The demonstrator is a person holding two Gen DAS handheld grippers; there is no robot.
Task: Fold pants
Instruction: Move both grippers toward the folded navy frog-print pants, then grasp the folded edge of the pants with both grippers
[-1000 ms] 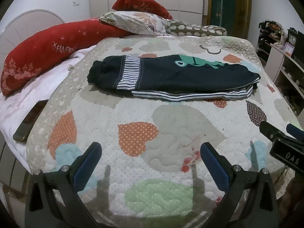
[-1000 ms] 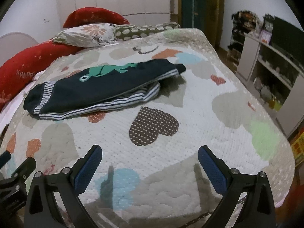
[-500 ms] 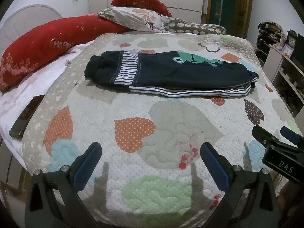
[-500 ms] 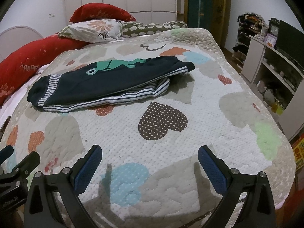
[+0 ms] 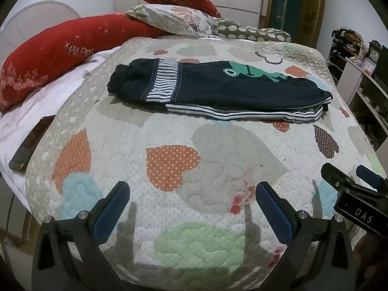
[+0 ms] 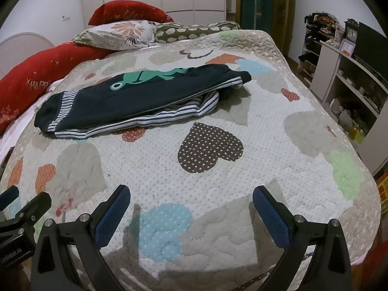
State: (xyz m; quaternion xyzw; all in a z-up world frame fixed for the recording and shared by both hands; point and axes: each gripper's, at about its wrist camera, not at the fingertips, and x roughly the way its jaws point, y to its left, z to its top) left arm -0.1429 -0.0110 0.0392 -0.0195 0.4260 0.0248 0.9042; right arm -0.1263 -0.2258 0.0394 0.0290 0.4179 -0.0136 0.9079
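1. Dark navy pants with striped trim and a green print [image 5: 225, 89] lie folded lengthwise across the heart-patterned quilted bedspread [image 5: 218, 160], apparently doubled over.
2. The left gripper [image 5: 192, 208] and right gripper [image 6: 191, 208] hover near the bed's front edge, fingers spread wide, holding nothing, well apart from the pants.

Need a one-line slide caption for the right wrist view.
Right gripper open above the heart-print quilt; navy striped pants lie folded lengthwise, untouched, farther up the bed.
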